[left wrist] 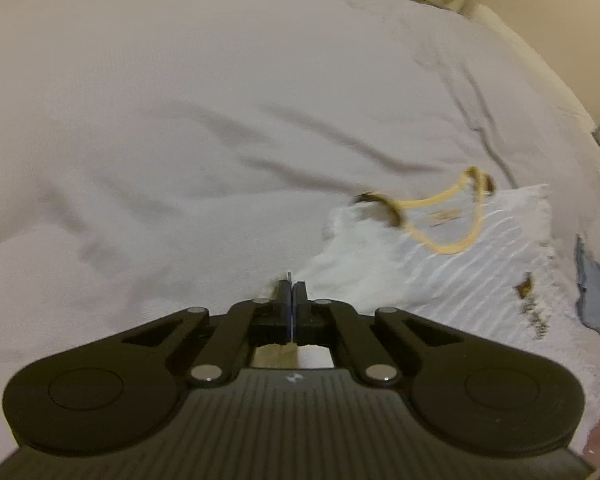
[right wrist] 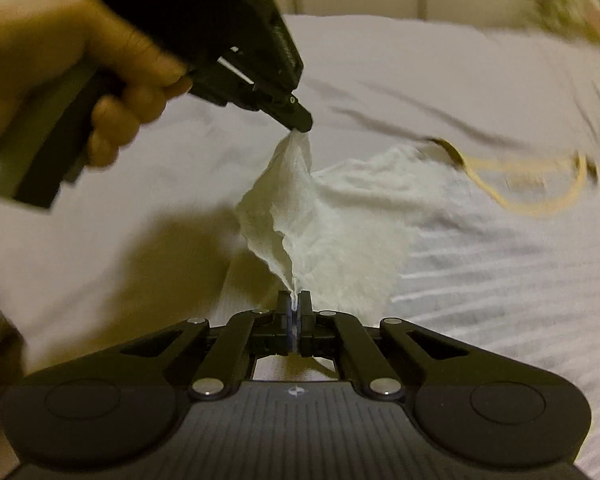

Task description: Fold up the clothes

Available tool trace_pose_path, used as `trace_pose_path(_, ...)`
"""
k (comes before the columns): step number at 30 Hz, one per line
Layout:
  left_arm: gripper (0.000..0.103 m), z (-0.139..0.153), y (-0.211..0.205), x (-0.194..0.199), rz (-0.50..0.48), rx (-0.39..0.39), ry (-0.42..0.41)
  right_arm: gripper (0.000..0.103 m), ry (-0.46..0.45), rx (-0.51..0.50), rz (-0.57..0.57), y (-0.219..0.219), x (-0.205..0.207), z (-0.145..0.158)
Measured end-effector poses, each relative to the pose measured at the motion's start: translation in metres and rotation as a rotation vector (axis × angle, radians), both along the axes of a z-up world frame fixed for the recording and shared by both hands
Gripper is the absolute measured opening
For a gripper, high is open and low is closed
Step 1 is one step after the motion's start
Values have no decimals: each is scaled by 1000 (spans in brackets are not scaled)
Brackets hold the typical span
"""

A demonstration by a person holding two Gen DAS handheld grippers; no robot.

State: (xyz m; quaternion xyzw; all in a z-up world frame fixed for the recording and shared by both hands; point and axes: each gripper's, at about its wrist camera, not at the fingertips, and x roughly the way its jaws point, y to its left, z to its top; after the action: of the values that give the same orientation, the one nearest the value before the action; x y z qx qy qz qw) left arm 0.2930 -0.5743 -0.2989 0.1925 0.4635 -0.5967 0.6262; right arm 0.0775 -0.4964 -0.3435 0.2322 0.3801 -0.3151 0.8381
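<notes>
1. White ribbed cloth, a garment (right wrist: 340, 224) with a yellow neckline trim (right wrist: 540, 184), lies on a bed covered by a pale sheet (right wrist: 380, 72); its near corner is lifted off the sheet while the rest stays spread flat to the right.
2. Right gripper (right wrist: 295, 304) has its jaws pressed together on the lower edge of the lifted flap.
3. Left gripper (right wrist: 300, 126), held by a hand (right wrist: 100, 80), pinches the flap's upper tip with its jaws closed, so the fabric hangs stretched between the 2 grippers.
4. From the left wrist view, the garment's striped body (left wrist: 460, 272) lies flat toward the bed's right side, beside a blue cloth (left wrist: 596, 292) at the edge.
5. Motion blur softens both views.
</notes>
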Motion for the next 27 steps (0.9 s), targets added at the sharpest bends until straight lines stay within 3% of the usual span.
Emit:
trace_pose_path(5, 0, 7, -41, -49, -103, -11, 24, 1, -149, 192, -213, -31, -46, -2)
trace_pose_path(10, 0, -12, -75, -74, -111, -3, 88, 4, -157, 270, -333, -44, -78, -20)
trace_pose_path(14, 6, -15, -77, -62, -60, -24, 133, 18, -125, 309, -352, -44, -94, -31)
trace_pose_path(16, 17, -12, -68, -47, -33, -32, 114, 19, -124, 321, -362, -42, -101, -32)
trace_pose_path(19, 17, -13, -52, -28, -8, -19, 68, 19, -124, 313, -361, -38, -109, -27)
trace_pose_path(22, 17, -24, -35, -18, -31, 20, 1, 19, -120, 277, -348, -38, -111, -23)
trace_pose_path(27, 17, -41, -20, -34, -146, 23, -14, 19, -118, 186, -215, -31, -95, -13)
